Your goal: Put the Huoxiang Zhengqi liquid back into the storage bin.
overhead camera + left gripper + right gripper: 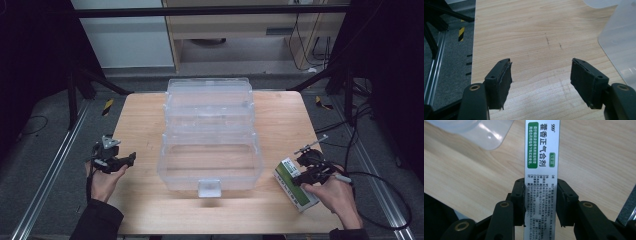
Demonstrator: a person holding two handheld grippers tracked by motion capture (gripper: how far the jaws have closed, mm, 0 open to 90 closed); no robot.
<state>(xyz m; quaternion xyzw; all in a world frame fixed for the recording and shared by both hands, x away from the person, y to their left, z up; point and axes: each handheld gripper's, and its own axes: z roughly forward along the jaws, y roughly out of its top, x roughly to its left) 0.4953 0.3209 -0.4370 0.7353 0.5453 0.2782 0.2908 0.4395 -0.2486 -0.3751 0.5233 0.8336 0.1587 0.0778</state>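
Pinching a green-and-white medicine box point(542, 170) by its long sides at the table's point(145, 125) near right corner, right gripper point(541, 202); left gripper point(541, 80) spread wide, left of the clear tiered organizer point(210, 132).

Overhead table point(145, 200) view; two close-ups.

Box point(542, 157) small print blurred; ends cut off.
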